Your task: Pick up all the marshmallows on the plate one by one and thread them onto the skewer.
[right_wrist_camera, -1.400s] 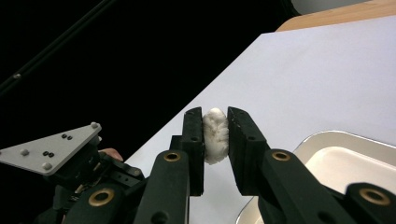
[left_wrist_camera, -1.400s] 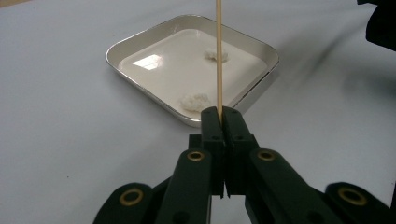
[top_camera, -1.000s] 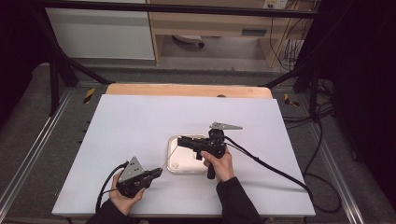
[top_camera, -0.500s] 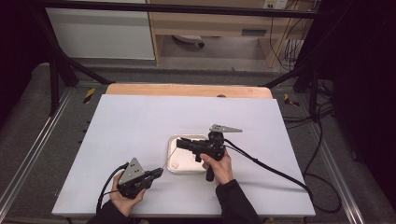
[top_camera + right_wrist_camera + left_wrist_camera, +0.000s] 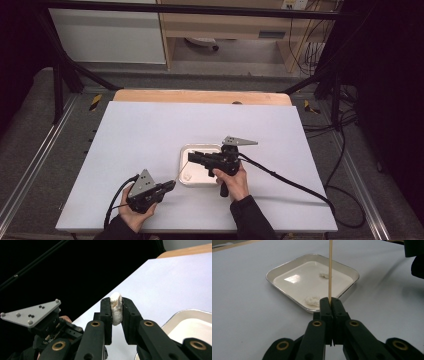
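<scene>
My left gripper (image 5: 330, 301) is shut on a thin wooden skewer (image 5: 330, 270) that points up and away over a white square tray (image 5: 287, 263). Two white soft lumps (image 5: 312, 300) lie in the tray. In the high view the left gripper (image 5: 170, 186) rests near the table's front, just left of the tray (image 5: 197, 172). My right gripper (image 5: 191, 157) hovers over the tray, pointing left. Its jaws pinch a white marshmallow-like piece (image 5: 116, 308), and the right gripper (image 5: 116, 302) holds it above the table, aimed toward the left hand's gripper (image 5: 50, 325).
The white table top (image 5: 150, 125) spreads wide around the tray, with a wooden strip (image 5: 200, 96) at its far edge. The right gripper's cable (image 5: 290, 182) trails off to the right. Metal rails (image 5: 35, 165) run along both sides.
</scene>
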A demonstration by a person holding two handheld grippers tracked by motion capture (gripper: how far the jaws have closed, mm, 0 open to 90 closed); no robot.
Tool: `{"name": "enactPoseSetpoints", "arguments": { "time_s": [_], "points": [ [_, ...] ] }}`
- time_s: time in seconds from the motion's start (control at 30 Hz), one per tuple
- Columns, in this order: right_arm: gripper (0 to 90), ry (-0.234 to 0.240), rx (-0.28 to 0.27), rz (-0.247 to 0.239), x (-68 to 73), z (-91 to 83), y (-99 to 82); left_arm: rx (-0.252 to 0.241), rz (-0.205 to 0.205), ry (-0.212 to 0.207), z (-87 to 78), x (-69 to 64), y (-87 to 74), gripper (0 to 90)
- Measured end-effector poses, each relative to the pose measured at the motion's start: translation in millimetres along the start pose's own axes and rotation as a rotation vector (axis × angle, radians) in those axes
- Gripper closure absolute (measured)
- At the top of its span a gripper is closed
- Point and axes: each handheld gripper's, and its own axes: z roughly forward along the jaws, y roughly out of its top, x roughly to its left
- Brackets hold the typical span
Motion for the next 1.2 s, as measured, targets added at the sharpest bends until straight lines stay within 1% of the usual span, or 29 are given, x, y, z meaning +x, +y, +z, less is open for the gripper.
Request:
{"name": "enactPoseSetpoints", "arguments": {
  "time_s": [0.03,0.07,0.1,0.13,0.17,0.23,0.3,0.37,0.43,0.47,0.5,0.67,0.7,0.77,0.8,0.83,0.9,0.97,1.0,1.07,1.13,1.17,1.2],
  "points": [
    [80.2,0.016,0.065,0.007,-0.1,4.9,-3.9,-0.009,0.007,0.017,-0.7,-2.3,5.6,89.3],
    [79.9,0.015,0.085,0.005,0.7,10.8,-11.2,-0.001,0.032,0.045,0.8,-5.0,8.1,89.3],
    [80.0,0.015,0.068,-0.002,2.0,14.1,-15.2,0.000,0.019,0.046,3.2,-5.9,6.2,89.2],
    [79.8,0.007,0.061,-0.016,3.1,15.1,-15.7,0.006,-0.002,0.037,4.6,-4.9,3.6,89.2],
    [79.5,0.003,0.071,-0.021,3.1,15.8,-16.2,0.019,-0.008,0.037,5.1,-3.6,2.7,89.2],
    [79.0,-0.016,0.078,-0.025,2.4,16.8,-19.2,0.025,-0.010,0.035,4.7,-2.3,2.3,89.2],
    [78.5,-0.014,0.079,-0.026,3.2,17.5,-21.0,0.015,-0.010,0.030,5.4,-2.7,3.1,89.1],
    [78.0,-0.001,0.104,-0.016,2.3,19.6,-24.3,0.013,-0.003,0.038,7.2,-4.3,6.0,89.1],
    [77.8,-0.005,0.111,-0.014,2.1,21.1,-28.0,0.013,-0.009,0.037,9.5,-4.4,6.1,89.0],
    [77.7,-0.003,0.116,-0.012,2.1,22.1,-29.7,0.000,0.009,0.028,11.8,-2.7,6.5,89.0],
    [77.5,-0.003,0.125,-0.009,1.5,22.9,-31.3,0.003,0.011,0.029,12.7,-2.4,6.5,89.0],
    [76.0,-0.011,0.124,-0.012,1.0,23.1,-31.5,0.001,-0.004,0.022,12.8,-1.9,6.2,88.9],
    [73.8,-0.012,0.124,-0.014,1.6,22.4,-30.8,0.003,-0.006,0.029,12.7,-2.2,6.0,89.0],
    [62.3,-0.032,0.123,-0.036,3.0,19.9,-28.6,0.006,-0.020,0.028,12.1,-0.7,4.7,88.9],
    [56.7,-0.037,0.125,-0.051,4.2,18.1,-27.0,0.002,-0.027,0.022,11.7,0.8,4.3,88.9],
    [52.0,-0.052,0.123,-0.072,6.0,16.0,-25.5,-0.003,-0.033,0.014,11.2,2.1,3.8,88.9],
    [40.2,-0.101,0.123,-0.128,8.7,11.7,-22.3,-0.008,-0.045,0.002,9.8,4.5,2.9,89.0],
    [30.0,-0.148,0.133,-0.165,9.6,7.7,-19.3,-0.002,-0.056,0.003,8.2,6.1,1.5,88.9],
    [25.7,-0.174,0.136,-0.188,9.1,5.9,-17.9,0.000,-0.059,-0.003,7.7,6.8,1.0,88.9],
    [20.5,-0.216,0.147,-0.222,6.8,1.9,-15.6,0.014,-0.065,0.012,6.0,7.7,0.2,88.9],
    [15.8,-0.256,0.161,-0.251,3.5,-1.9,-13.9,0.025,-0.067,0.013,5.0,8.7,-0.4,88.8],
    [13.6,-0.276,0.169,-0.259,1.4,-3.7,-13.2,0.039,-0.066,0.032,3.5,9.5,-0.9,88.8],
    [10.6,-0.293,0.185,-0.265,-0.7,-5.1,-12.4,0.044,-0.065,0.031,3.2,10.1,-1.3,88.8]
  ]
}}
